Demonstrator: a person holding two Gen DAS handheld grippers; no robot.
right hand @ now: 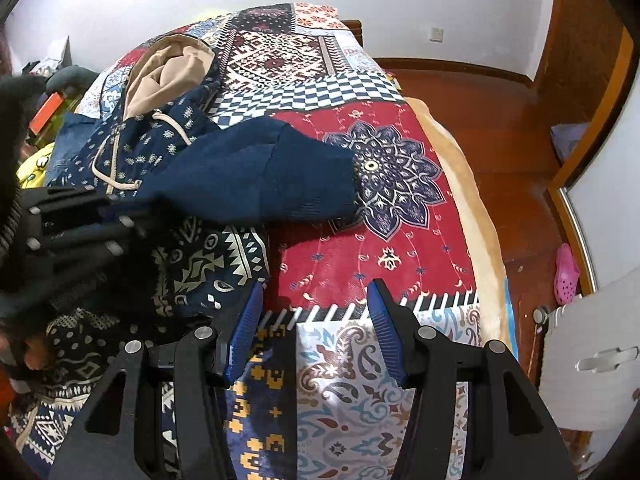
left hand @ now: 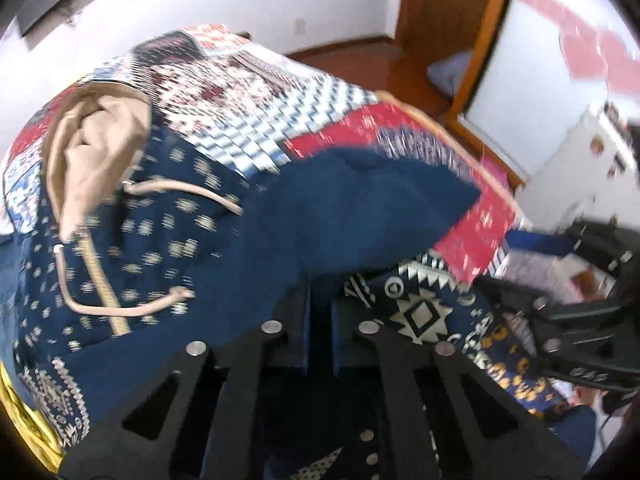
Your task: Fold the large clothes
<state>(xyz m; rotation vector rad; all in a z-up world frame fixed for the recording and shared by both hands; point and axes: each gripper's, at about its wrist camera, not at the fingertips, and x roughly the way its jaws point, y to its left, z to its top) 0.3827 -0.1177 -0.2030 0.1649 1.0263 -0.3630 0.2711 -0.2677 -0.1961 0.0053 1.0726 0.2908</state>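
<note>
Pinching the navy hooded jacket (right hand: 160, 152) spread on the bed (right hand: 400, 240), the left hand-held gripper (left hand: 320, 304) should carry its fabric across smoothly, keeping the sleeve (right hand: 272, 172) flat, while the right hand-held gripper (right hand: 316, 332) hovers released.

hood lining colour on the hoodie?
Plain beige hood lining, against the navy patterned hoodie; clearest in the right wrist view.

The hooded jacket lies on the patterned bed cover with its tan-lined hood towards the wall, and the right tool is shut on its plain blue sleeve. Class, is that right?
Not quite. The right tool is open and holds nothing, as the right wrist view shows. The hooded jacket does lie on the patterned bed cover, hood towards the wall, with the plain blue sleeve lying loose.
</note>
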